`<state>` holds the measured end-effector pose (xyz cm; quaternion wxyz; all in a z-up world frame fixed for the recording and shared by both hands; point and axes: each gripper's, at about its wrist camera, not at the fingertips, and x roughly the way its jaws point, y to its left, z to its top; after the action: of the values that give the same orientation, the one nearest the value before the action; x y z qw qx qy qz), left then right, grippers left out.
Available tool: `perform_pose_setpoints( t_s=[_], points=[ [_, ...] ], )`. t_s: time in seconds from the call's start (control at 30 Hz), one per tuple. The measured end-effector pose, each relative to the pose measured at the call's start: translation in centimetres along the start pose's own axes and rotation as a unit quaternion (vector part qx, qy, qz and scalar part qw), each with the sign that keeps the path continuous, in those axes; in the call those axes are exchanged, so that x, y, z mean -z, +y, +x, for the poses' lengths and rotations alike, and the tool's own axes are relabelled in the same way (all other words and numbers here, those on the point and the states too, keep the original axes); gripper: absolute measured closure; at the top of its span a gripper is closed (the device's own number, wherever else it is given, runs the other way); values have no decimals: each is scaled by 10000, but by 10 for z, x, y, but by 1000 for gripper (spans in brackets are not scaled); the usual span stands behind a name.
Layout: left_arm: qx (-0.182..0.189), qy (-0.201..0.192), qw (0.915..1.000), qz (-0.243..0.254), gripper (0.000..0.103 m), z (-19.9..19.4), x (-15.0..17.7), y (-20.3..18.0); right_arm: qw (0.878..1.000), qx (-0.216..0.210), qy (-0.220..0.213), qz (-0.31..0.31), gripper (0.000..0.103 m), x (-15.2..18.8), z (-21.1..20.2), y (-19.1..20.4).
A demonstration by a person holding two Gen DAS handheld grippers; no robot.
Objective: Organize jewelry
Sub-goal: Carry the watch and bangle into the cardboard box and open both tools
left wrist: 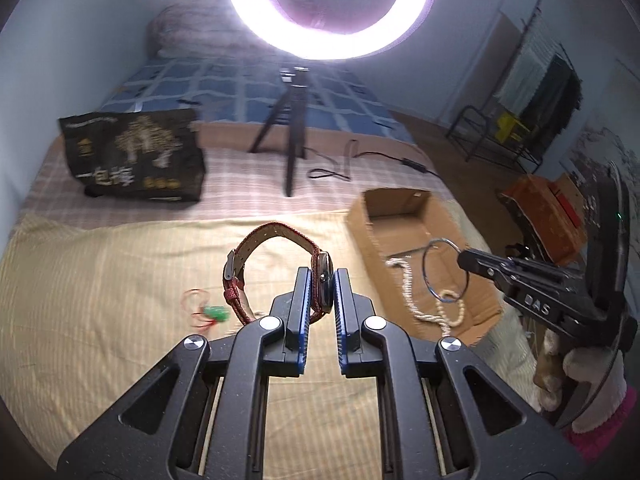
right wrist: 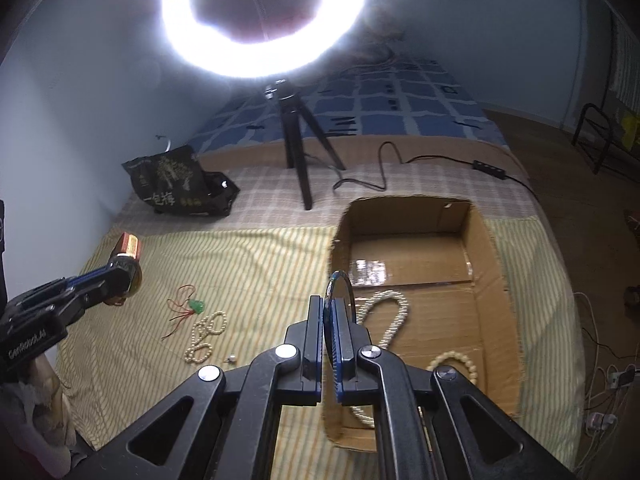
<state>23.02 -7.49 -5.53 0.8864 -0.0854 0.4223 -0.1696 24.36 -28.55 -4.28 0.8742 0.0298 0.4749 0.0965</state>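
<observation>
- The left gripper (left wrist: 323, 276) is clamped on a watch (left wrist: 280, 270): the round case sits edge-on between the blue-lined fingers (left wrist: 303, 300), and the red strap arches up and to the left, its buckle end hanging free above the bed.
- The strap looks woven or textured, punched with a row of small holes; the case is dark with a metal rim.
- The right gripper (right wrist: 330, 308) is closed on a thin bangle (right wrist: 340, 284), a plain metal hoop held edge-on, its top rising above the fingertips; it is over the near left part of the cardboard box (right wrist: 500, 280).
- From the left wrist view the bangle (left wrist: 446, 270) reads as an open, shiny wire circle, pinched at its right side by the right gripper (left wrist: 466, 258).
- The box is shallow, open-topped, of brown corrugated board with a strip of glossy tape on its floor; it sits toward the right edge of the bed.
- Inside it lies a long pearl necklace (right wrist: 390, 312) of small cream beads and, near the front, a bracelet of larger pale beads (right wrist: 456, 362).
- On the yellow striped cloth (right wrist: 260, 260) left of the box lie a green pendant on red cord (right wrist: 196, 305), a second looped pearl strand (right wrist: 206, 334) and a tiny metal piece (right wrist: 231, 358).
- Further back stand a ring light on a black tripod (right wrist: 296, 140) and a black printed bag (right wrist: 176, 184).
</observation>
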Motion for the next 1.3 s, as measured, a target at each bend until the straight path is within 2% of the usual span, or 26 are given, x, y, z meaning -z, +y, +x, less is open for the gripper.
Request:
perform_pose_setpoints(
  t_s=[0.5,0.9,1.3],
  points=[
    [483,230,9975,454,94,38,12,-81,9990,298,-129,317,102,-9,-8,-72],
    [743,410,9941,672,94,62,18,-117,9987,272,-189,382,102,-29,11,-91],
    [893,657,9912,724,94,91,19,-133,9986,209,-104,481,102,-34,39,-100]
  ],
)
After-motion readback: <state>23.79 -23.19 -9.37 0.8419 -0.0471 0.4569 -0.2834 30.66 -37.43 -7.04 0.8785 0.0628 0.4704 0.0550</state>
